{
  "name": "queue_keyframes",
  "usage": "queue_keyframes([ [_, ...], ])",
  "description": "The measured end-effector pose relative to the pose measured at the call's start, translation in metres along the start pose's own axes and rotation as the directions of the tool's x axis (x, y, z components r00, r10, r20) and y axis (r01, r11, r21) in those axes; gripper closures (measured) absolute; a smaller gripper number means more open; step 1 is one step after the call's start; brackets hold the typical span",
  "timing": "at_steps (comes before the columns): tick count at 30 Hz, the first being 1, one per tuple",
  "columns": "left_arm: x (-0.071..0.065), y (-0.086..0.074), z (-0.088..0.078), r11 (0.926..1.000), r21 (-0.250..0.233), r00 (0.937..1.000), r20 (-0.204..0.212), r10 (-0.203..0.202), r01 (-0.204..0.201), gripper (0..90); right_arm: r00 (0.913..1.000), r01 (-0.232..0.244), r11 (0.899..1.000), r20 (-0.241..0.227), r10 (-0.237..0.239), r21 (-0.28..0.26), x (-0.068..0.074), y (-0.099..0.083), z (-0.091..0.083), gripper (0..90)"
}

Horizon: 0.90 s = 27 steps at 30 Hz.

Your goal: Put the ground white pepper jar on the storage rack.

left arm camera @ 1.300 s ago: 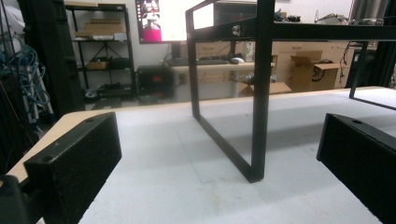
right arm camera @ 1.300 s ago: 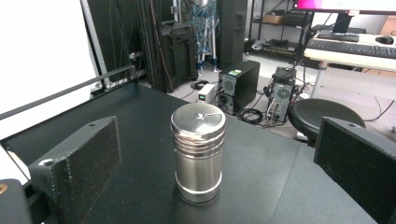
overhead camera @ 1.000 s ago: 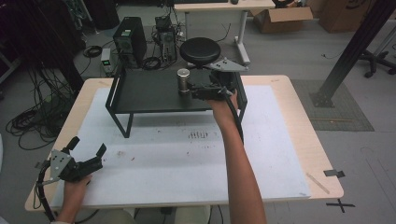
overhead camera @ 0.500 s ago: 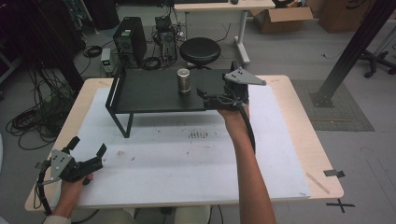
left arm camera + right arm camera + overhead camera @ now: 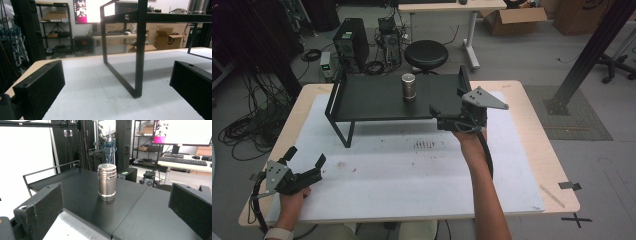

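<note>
Standing upright on the black shelf (image 5: 82, 195), the metal canister (image 5: 107, 182) faces the right gripper's (image 5: 443, 118) empty, parted jaws.

Metal canister (image 5: 409, 86) (image 5: 107, 182): brushed steel cylinder, grooved rings near its cap, standing upright and alone on the black shelf (image 5: 367, 97), roughly mid-surface, ahead of my open right hand-held gripper (image 5: 438, 116), not touching it

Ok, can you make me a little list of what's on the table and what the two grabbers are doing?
thing in play: metal cylinder, upright on the black shelf
right gripper: jaws open, at the shelf's front edge, apart from the cylinder
left gripper: jaws open, low at the table's near left
table cover: white mat
</note>
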<state>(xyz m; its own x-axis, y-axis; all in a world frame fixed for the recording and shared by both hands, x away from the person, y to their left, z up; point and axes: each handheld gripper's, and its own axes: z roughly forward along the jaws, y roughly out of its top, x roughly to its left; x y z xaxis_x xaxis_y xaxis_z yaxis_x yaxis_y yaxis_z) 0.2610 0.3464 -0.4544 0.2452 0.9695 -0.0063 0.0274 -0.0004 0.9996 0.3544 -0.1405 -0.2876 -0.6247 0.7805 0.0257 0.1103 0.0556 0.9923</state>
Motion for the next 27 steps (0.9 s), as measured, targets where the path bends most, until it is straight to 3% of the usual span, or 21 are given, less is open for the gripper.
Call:
queue_keyframes([
  [11, 0.0, -0.001, -0.001, 0.9999, -0.014, 1.0, -0.006, -0.003, 0.003, 0.2, 0.9995, 0.011, 1.0, 0.029, -0.011, -0.023, 0.0, -0.02, -0.028, 0.0],
  [27, -0.001, -0.001, -0.002, 0.9999, -0.016, 0.9999, -0.012, 0.003, -0.003, 0.2, 0.9966, -0.024, 0.998, 0.078, 0.029, -0.061, -0.005, -0.06, -0.056, 0.0],
])
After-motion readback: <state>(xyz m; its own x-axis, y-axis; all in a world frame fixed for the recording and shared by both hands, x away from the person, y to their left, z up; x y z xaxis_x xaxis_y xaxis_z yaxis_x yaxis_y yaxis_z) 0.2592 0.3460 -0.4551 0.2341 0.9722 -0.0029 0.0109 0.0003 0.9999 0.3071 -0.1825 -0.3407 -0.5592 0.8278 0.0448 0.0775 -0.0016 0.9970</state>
